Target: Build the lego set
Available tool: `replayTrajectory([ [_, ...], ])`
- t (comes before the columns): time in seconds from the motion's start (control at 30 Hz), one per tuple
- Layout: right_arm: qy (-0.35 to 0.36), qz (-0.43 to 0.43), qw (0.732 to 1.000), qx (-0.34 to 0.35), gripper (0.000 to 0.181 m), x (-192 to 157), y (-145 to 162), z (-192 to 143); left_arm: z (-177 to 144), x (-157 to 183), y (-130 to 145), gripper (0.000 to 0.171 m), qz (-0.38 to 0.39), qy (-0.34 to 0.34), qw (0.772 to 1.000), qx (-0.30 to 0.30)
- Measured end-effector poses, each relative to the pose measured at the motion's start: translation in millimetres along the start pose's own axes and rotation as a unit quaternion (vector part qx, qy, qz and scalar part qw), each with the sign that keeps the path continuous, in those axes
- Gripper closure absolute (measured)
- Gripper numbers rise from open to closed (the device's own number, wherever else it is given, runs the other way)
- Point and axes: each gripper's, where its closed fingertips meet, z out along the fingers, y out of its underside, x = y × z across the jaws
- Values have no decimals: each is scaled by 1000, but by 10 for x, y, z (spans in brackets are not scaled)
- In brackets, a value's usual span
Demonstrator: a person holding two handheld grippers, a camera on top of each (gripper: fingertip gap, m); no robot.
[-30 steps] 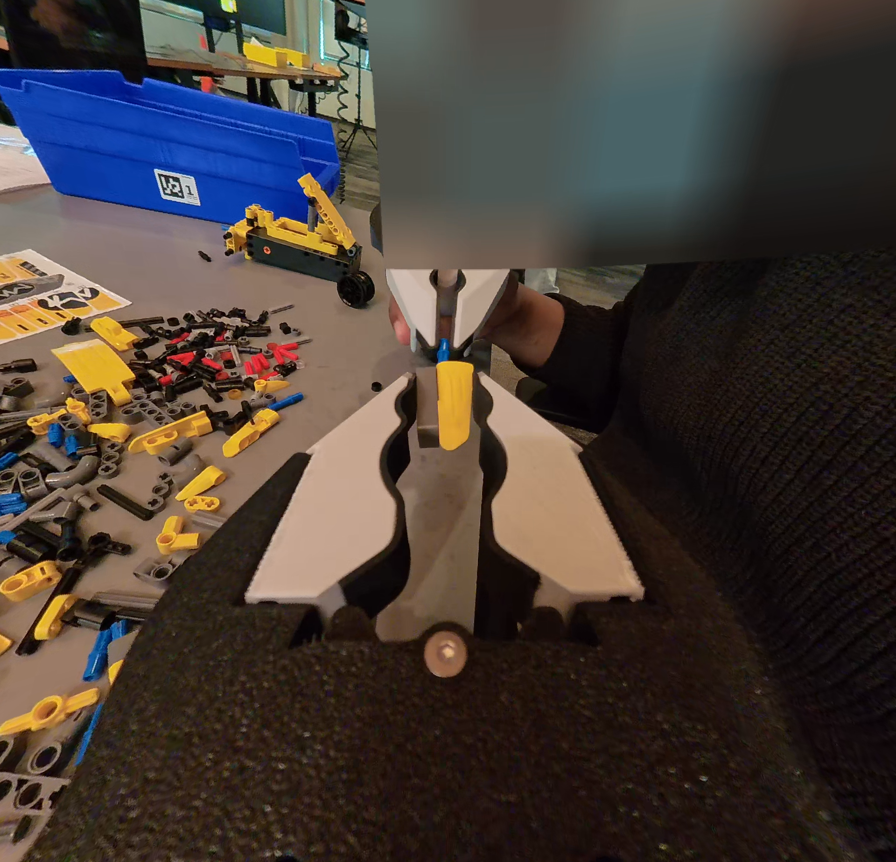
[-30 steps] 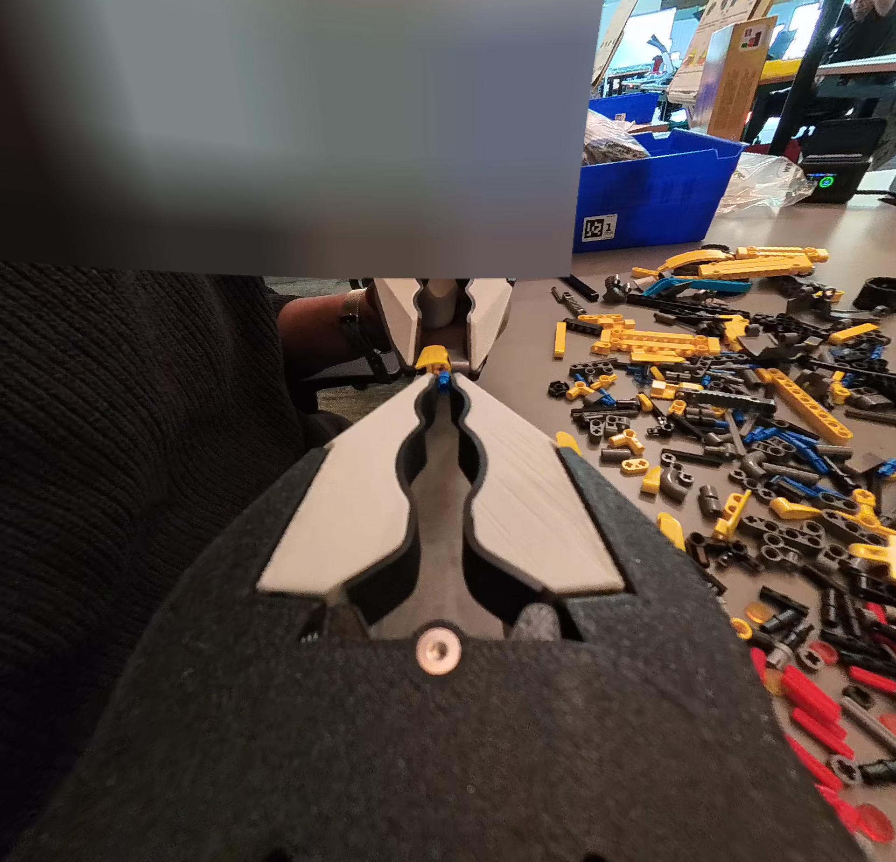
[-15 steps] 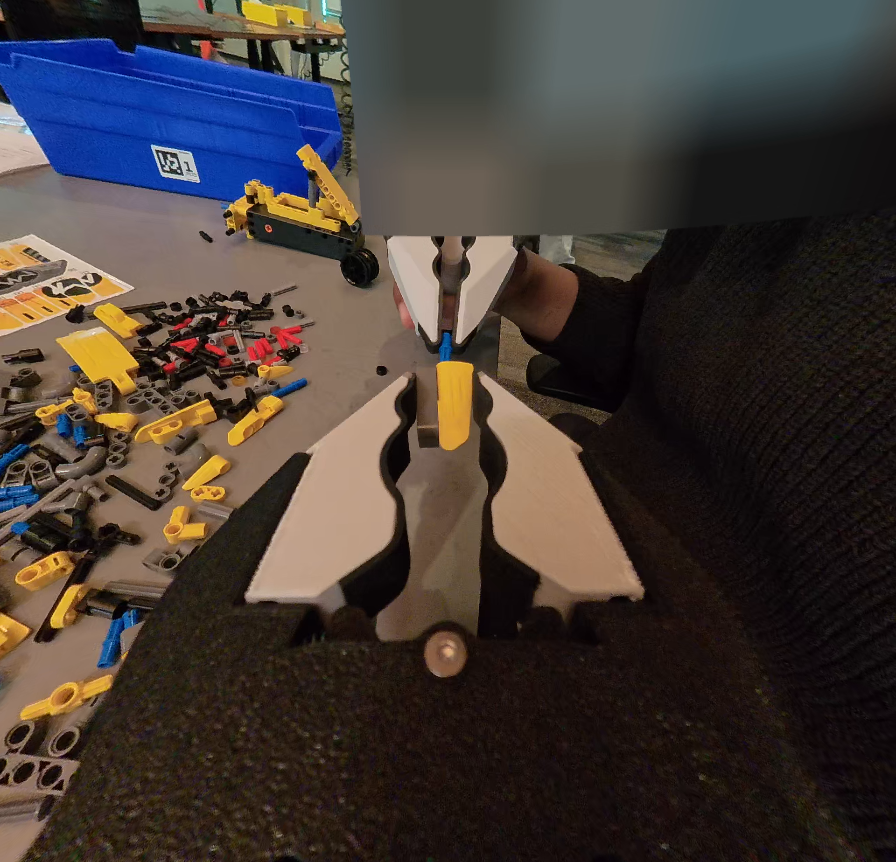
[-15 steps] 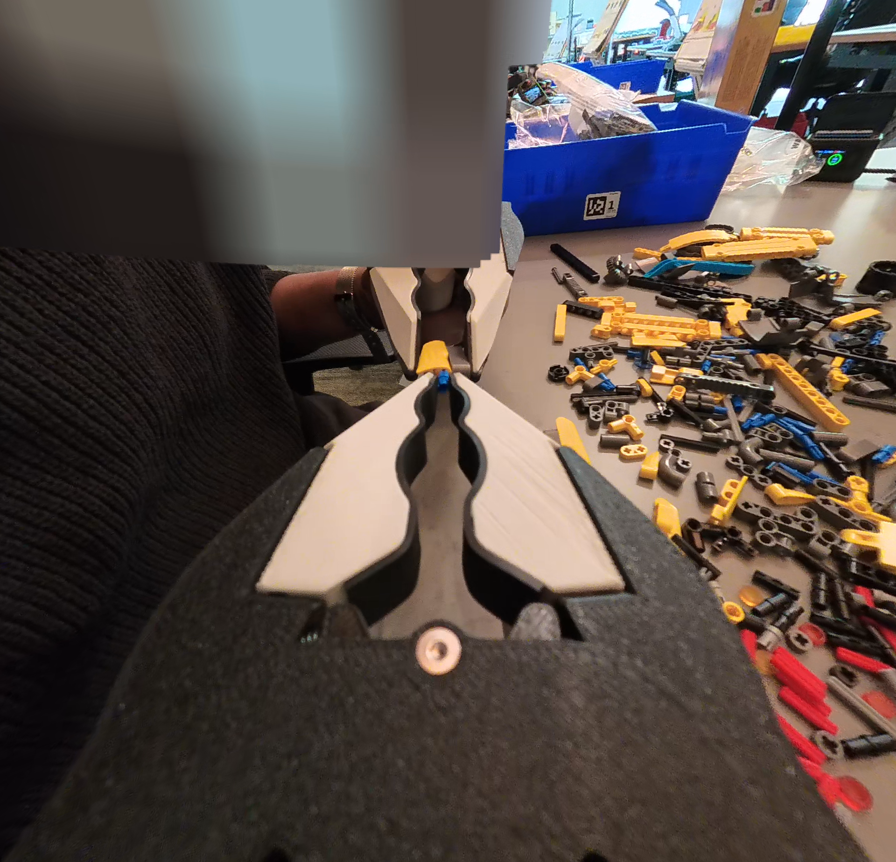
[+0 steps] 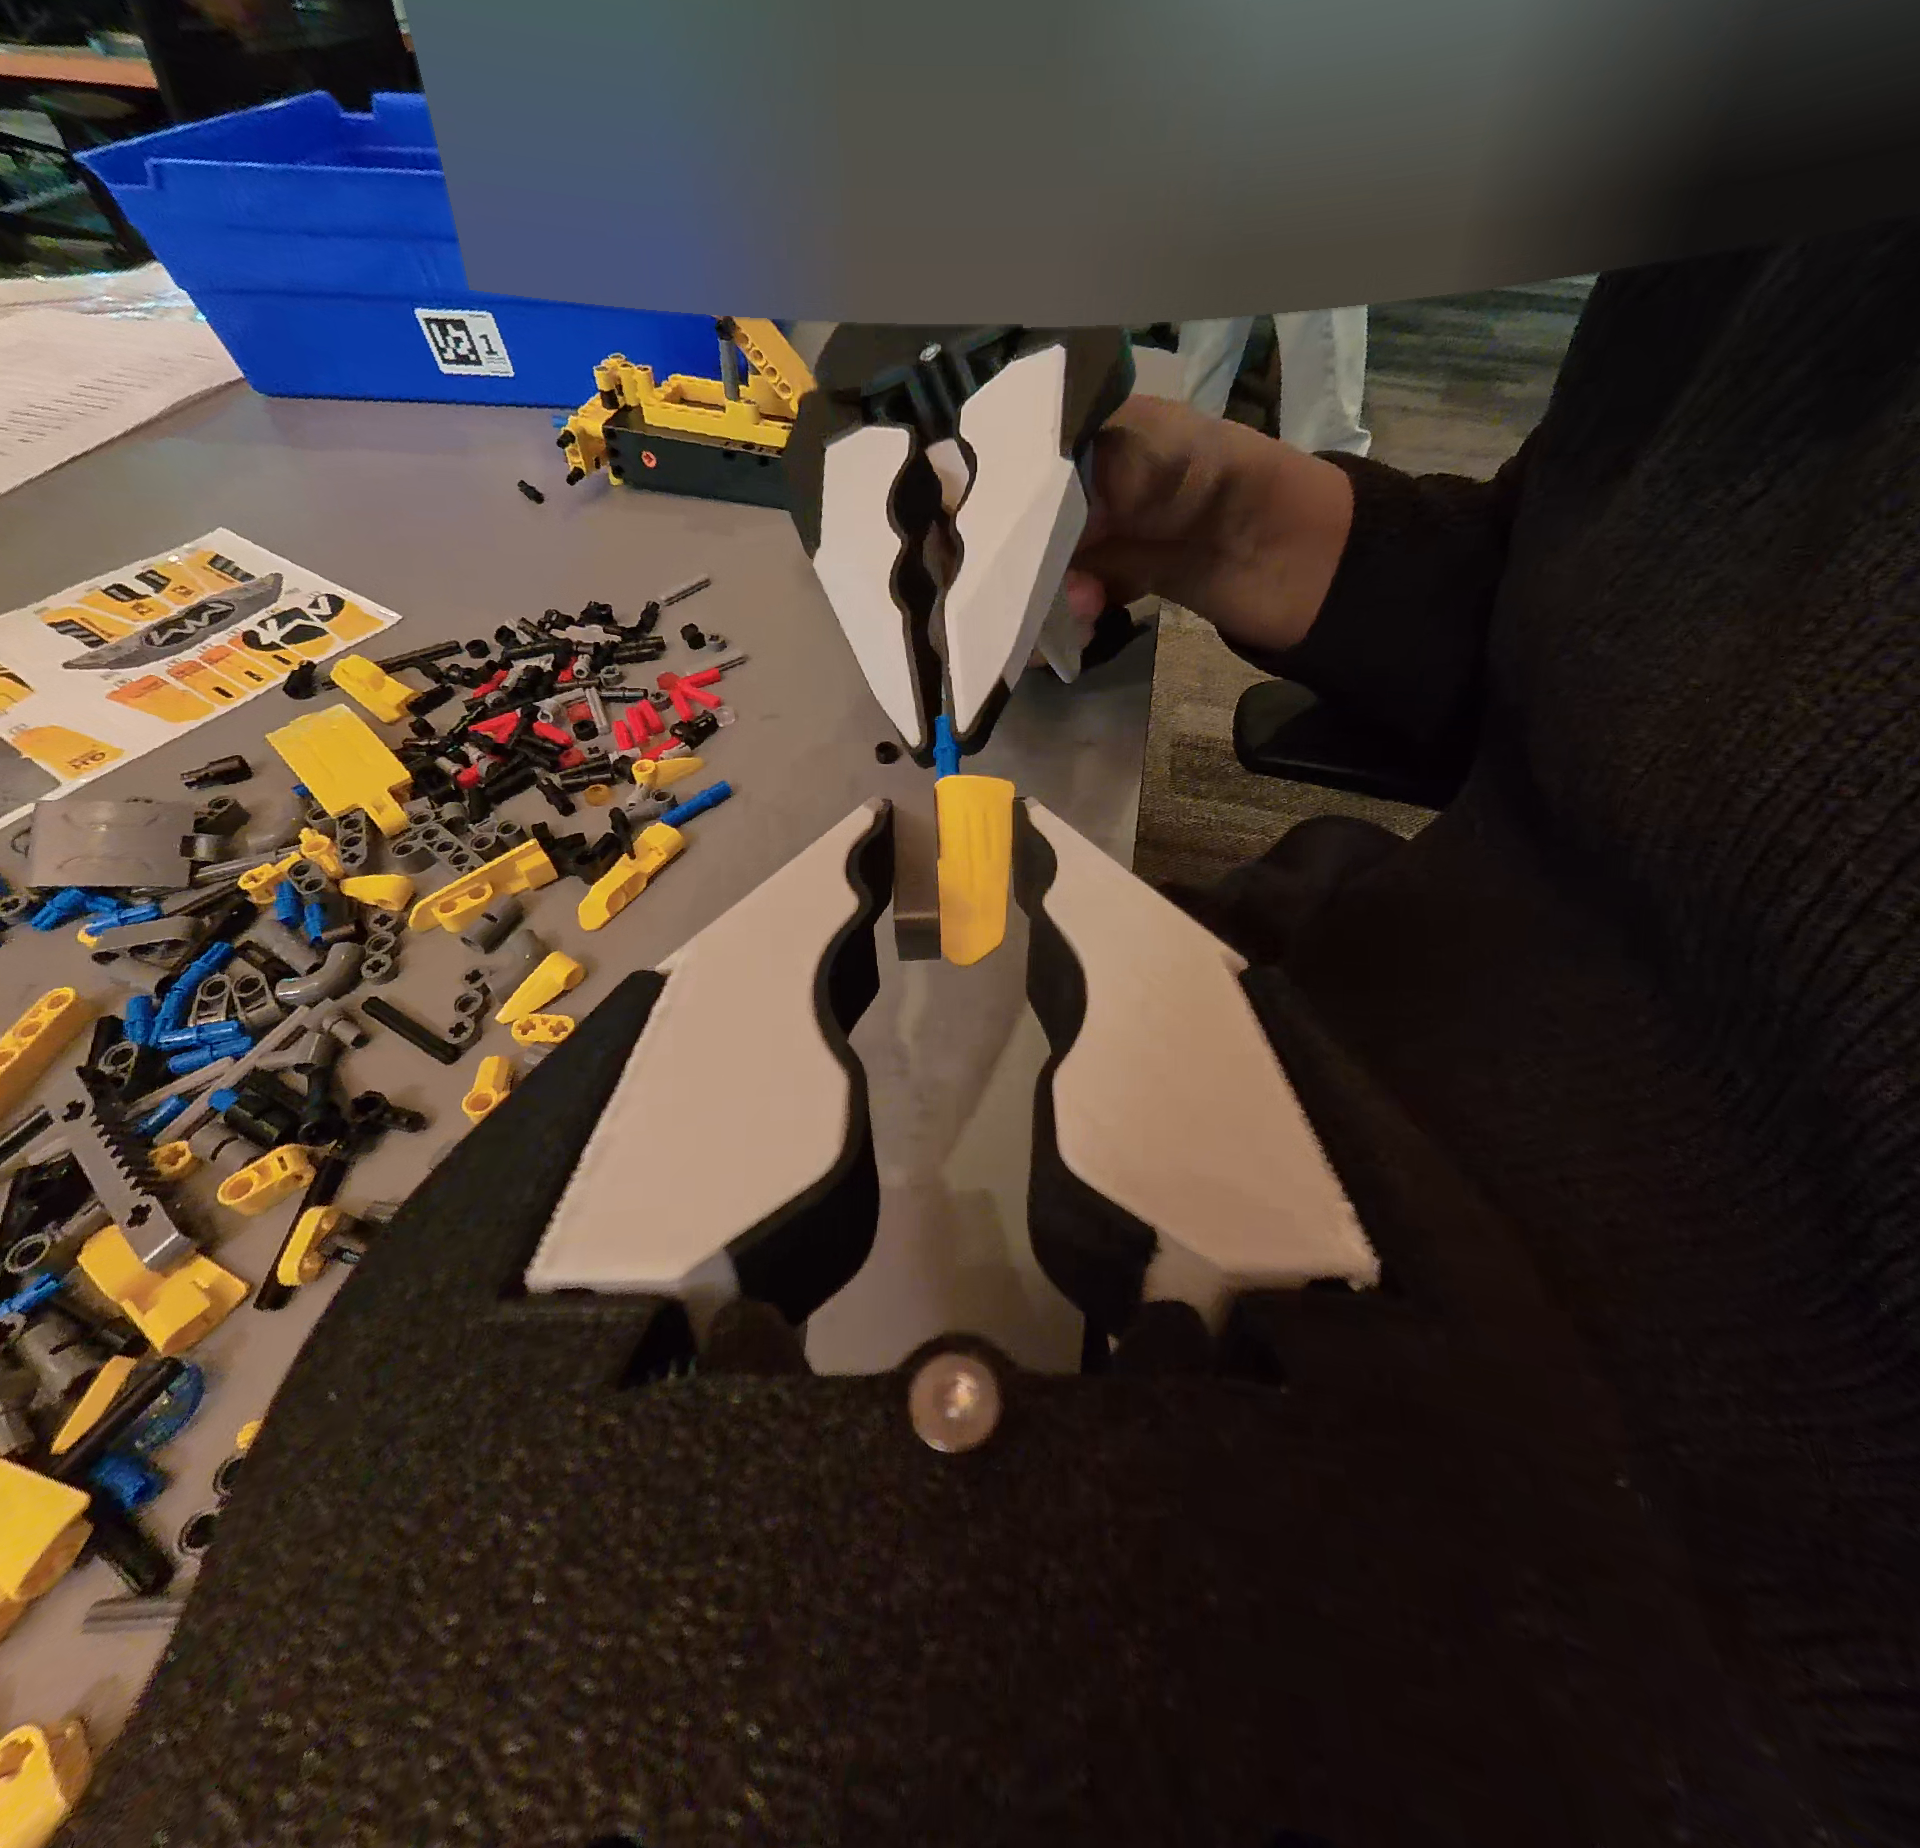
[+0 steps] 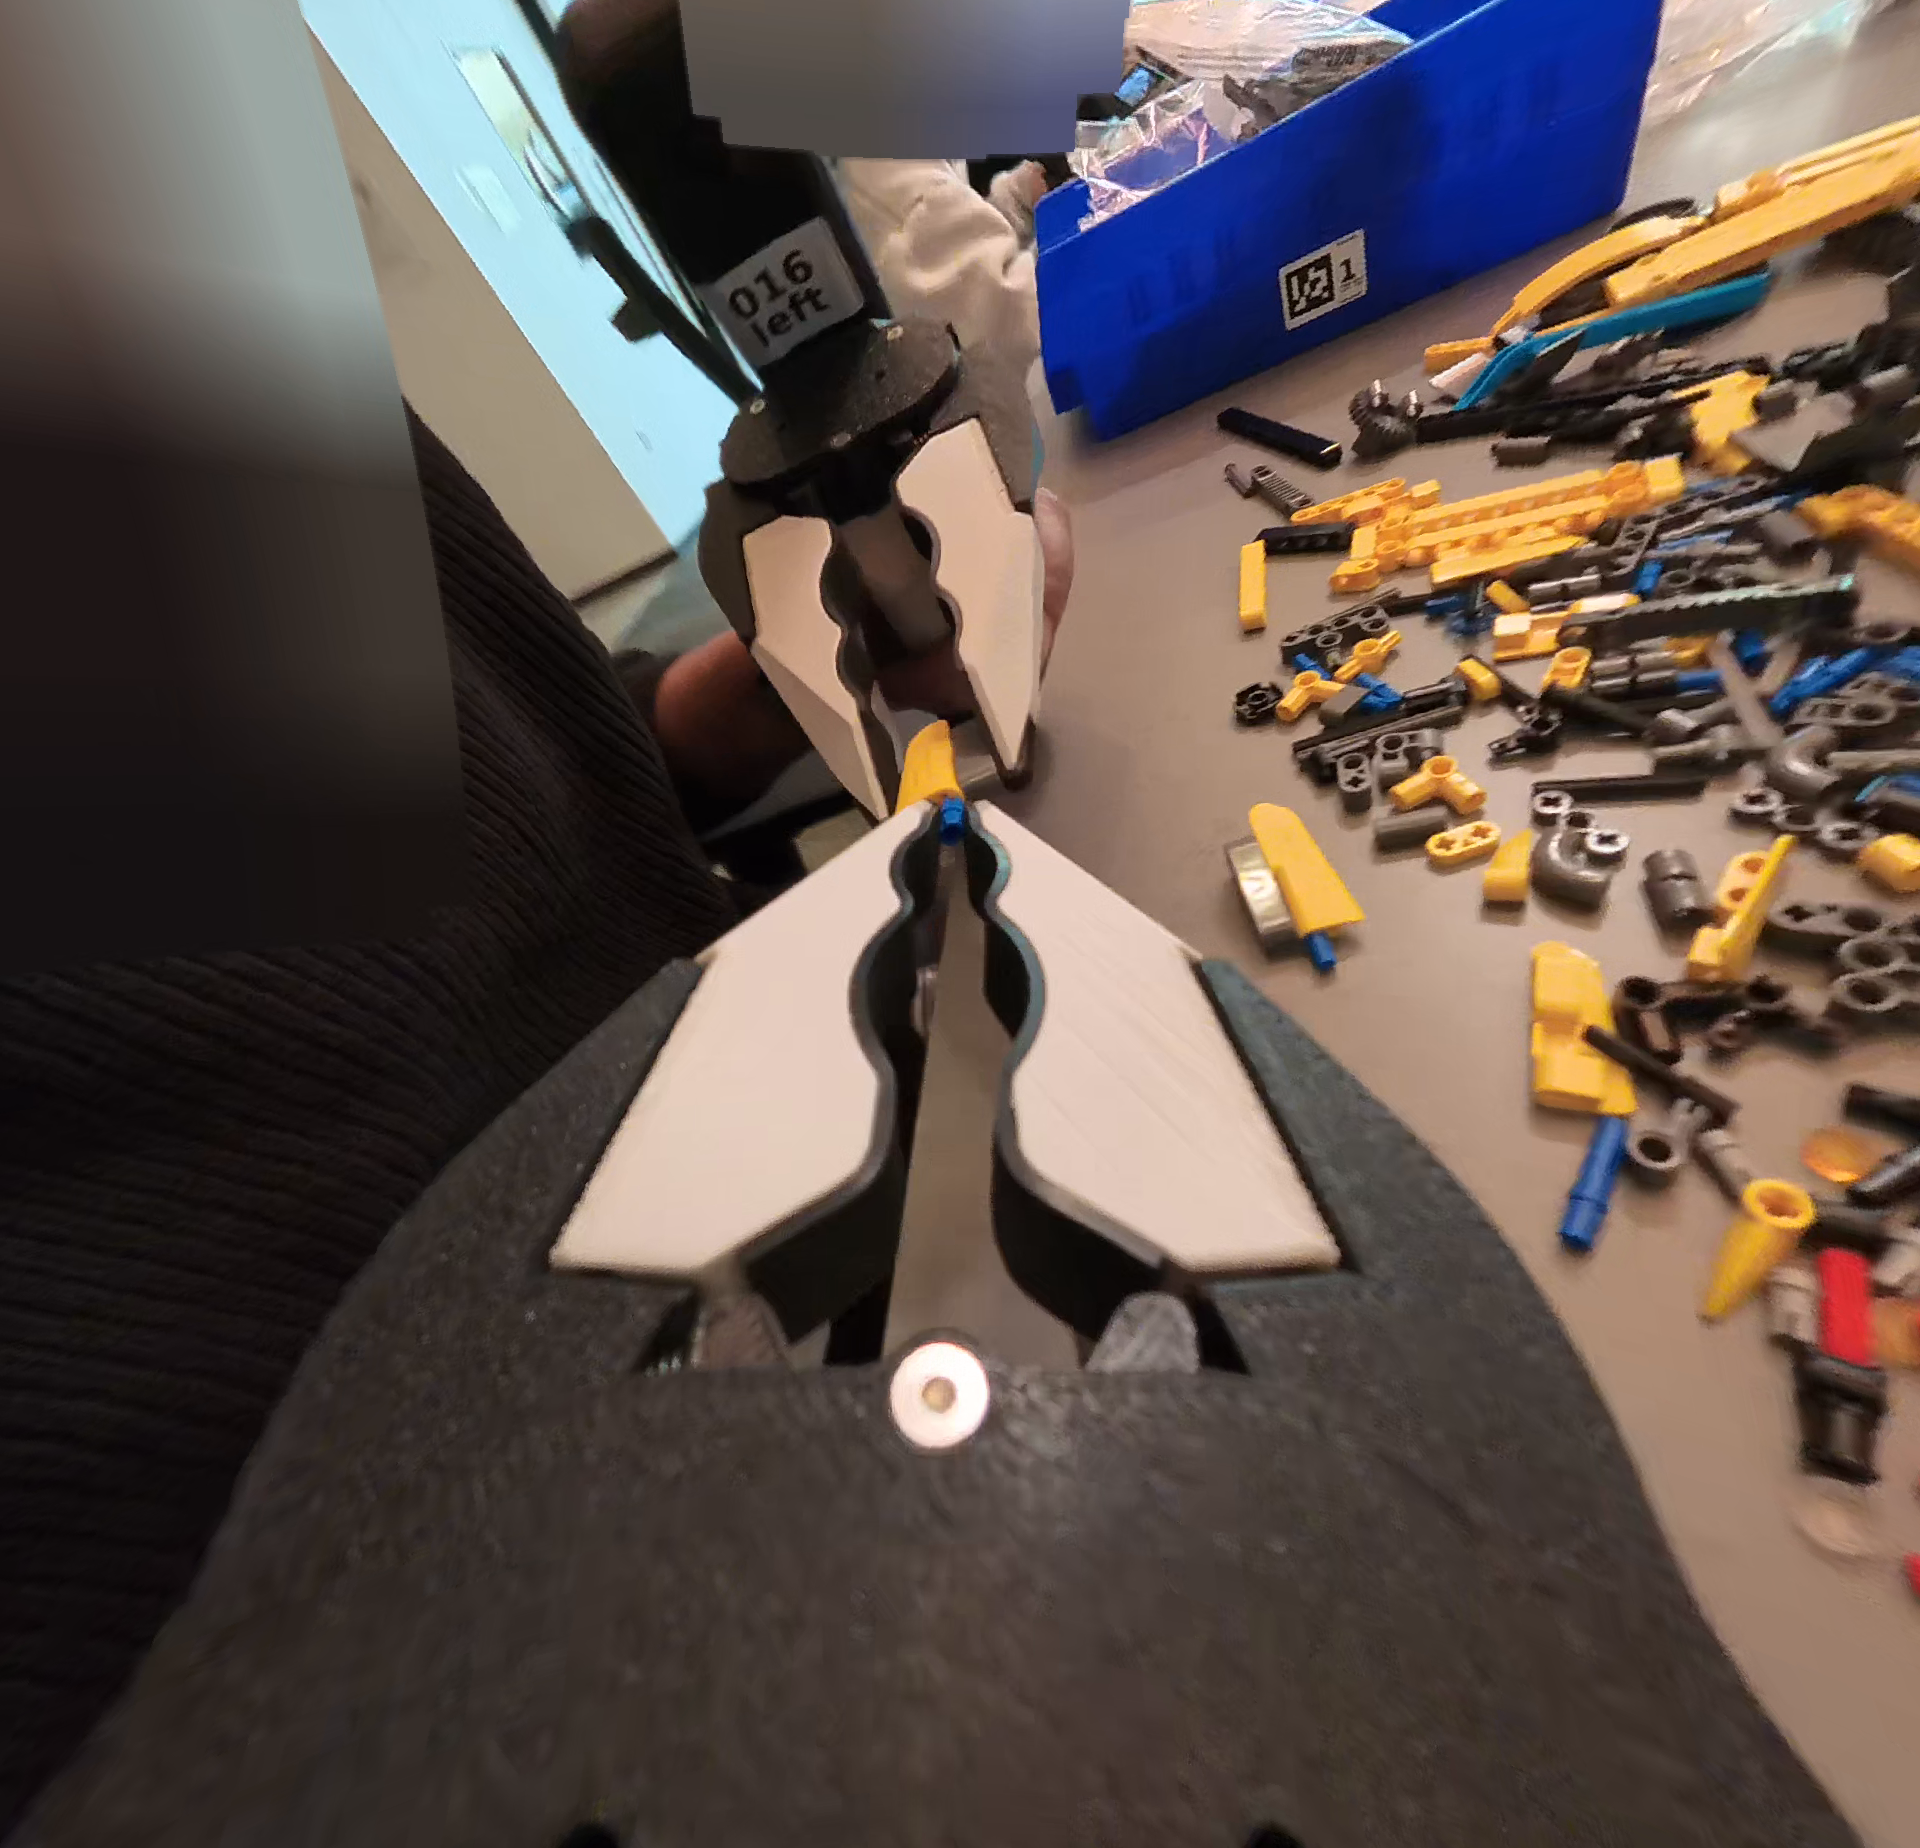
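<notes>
My left gripper (image 5: 954, 811) is shut on a yellow curved brick piece (image 5: 974, 879) with a grey block (image 5: 916, 920) on its side, held above the table's near edge. My right gripper (image 5: 940, 733) faces it from above, shut on a small blue pin (image 5: 943, 757). The pin's free end meets the tip of the yellow piece. In the right wrist view, my right gripper (image 6: 951, 811) pinches the blue pin (image 6: 952, 824) against the yellow piece (image 6: 925, 764) held in the left gripper (image 6: 948, 788). Hands grip both handles.
Loose yellow, black, grey, blue and red brick parts (image 5: 312, 915) cover the grey table (image 5: 790, 655). A partly built yellow model (image 5: 686, 437), a blue bin (image 5: 312, 271) and a sticker sheet (image 5: 177, 635) lie farther back. A similar yellow-and-grey assembly (image 6: 1294, 884) lies near my right gripper. Only a small space, under 4 cm, lies between the two pairs of fingers.
Both grippers stay shut on their parts and have tilted. The right gripper now stands higher and slants down onto the yellow piece. The pin stays at the yellow piece's tip.
</notes>
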Motion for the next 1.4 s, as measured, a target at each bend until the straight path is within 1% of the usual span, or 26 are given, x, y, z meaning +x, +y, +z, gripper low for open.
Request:
replayTrajectory([
  [0.2, -20, 40, 999, 22, 179, 11, -26, -2, -6, -21, -17, 150, -7, -4, 1000, 8],
  [0.37, -2, 10, 1000, 8, 179, 18, -8, 0, 5, -24, 0, 150, -19, -1, 1000, 6],
  [0.7, 10, 41, 999, 2, 179, 73, 21, -9, 42, -68, 52, 150, 34, -43, 998, -30],
  [0.83, 3, 75, 997, 11, 179, 98, 24, -17, 57, -94, 63, 150, 71, -70, 994, -47],
  [1.03, -24, 133, 990, 41, 179, 111, -15, -15, 42, -123, 26, 150, 79, -87, 992, -36],
  [1.23, -27, 142, 987, 62, 179, 110, -65, -10, 19, -144, -27, 150, 56, -94, 994, -4],
  [1.4, -32, 146, 987, 56, 179, 94, -47, -7, 28, -115, -18, 150, 47, -85, 995, -4],
])
